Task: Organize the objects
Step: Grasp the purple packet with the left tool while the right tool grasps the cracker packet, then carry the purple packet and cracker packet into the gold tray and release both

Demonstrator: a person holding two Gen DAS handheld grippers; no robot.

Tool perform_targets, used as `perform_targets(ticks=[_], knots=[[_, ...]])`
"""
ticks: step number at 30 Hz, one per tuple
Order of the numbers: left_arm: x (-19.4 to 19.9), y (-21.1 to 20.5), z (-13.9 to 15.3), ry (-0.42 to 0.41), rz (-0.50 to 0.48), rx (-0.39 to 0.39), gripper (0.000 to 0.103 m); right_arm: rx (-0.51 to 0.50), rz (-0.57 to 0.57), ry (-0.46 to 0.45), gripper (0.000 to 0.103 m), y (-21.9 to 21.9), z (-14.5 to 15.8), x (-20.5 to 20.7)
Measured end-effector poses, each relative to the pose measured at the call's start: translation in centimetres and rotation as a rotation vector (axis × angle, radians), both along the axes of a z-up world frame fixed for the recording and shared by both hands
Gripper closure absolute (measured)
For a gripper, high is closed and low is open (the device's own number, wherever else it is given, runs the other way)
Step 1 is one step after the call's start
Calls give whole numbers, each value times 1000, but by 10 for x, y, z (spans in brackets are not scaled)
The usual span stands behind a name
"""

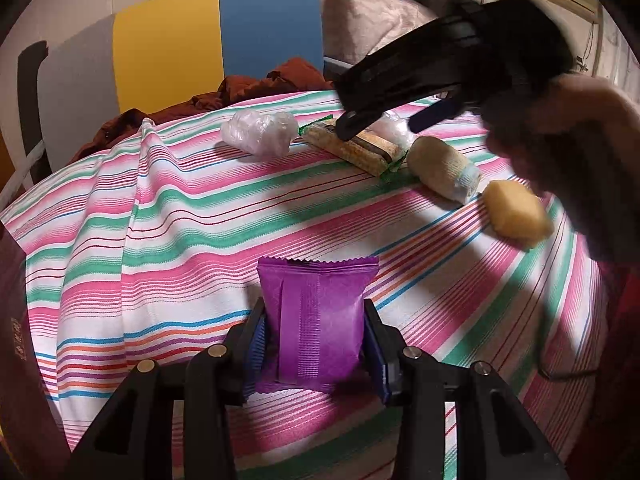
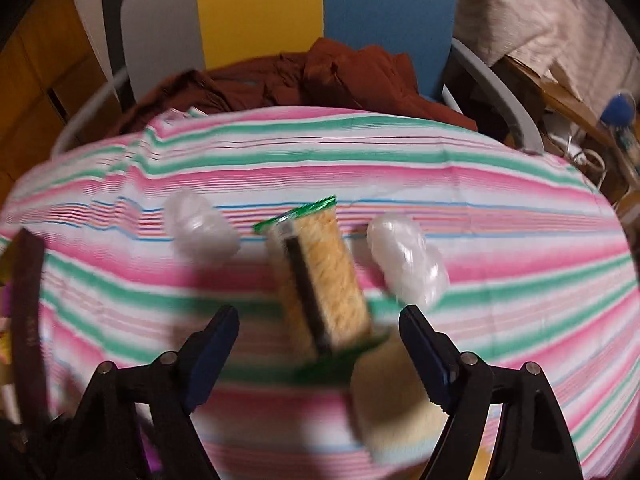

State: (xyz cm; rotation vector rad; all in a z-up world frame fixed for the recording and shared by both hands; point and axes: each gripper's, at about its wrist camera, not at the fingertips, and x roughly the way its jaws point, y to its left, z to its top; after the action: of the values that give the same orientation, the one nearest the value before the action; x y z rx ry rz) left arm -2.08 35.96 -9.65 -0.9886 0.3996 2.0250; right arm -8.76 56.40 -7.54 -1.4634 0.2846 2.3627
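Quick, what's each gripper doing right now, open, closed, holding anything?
Left gripper: closed on the purple snack packet.
Right gripper: jaws open, empty, above the green-edged cracker pack.

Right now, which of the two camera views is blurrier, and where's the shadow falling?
Right wrist view: smeared overall, the snack bar streaked. Left wrist view: sharp on the purple packet, blur only on the right gripper, with a broad shadow band across the striped cloth.

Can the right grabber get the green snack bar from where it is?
Probably yes. The right gripper is open, and the green-wrapped snack bar lies straight ahead between its fingers with nothing covering it, only a beige roll beside it.
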Motion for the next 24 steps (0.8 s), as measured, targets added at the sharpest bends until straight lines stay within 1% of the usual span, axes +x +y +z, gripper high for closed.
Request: perform_targets(ticks=[3, 4, 5, 6, 7, 8, 9, 14, 17, 22, 24], knots=[[0, 0, 0, 0, 0, 1, 59, -8, 17, -58, 21, 6, -16, -18], [0, 0, 0, 0, 0, 1, 59, -3, 17, -78, 22, 7, -22, -21], [0, 0, 0, -2, 0, 2, 59, -1, 15, -94, 26, 7, -28, -24], [0, 0, 0, -2, 0, 2, 59, -16, 18, -79, 32, 7, -29, -23], [0, 0, 0, -3, 0, 4, 59, -25, 24, -63, 44, 5, -28, -22], [1, 1, 0, -2, 0, 4, 59, -30, 32, -55, 52, 1, -25, -21], [1, 1, 0, 0, -1, 2, 59, -34, 49, -51, 56, -5, -24, -19], [2, 2, 1, -1, 0, 2, 59, -80, 133, -55, 56, -36, -22, -6], [3, 2, 2, -2, 0, 1, 59, -112, 150, -66, 56, -53, -22, 8], [5, -5, 5, -13, -1, -2, 60, -144, 182, -97, 56, -69, -23, 30], [7, -10, 7, -15, -4, -3, 62, -155, 184, -97, 56, -75, -23, 40]])
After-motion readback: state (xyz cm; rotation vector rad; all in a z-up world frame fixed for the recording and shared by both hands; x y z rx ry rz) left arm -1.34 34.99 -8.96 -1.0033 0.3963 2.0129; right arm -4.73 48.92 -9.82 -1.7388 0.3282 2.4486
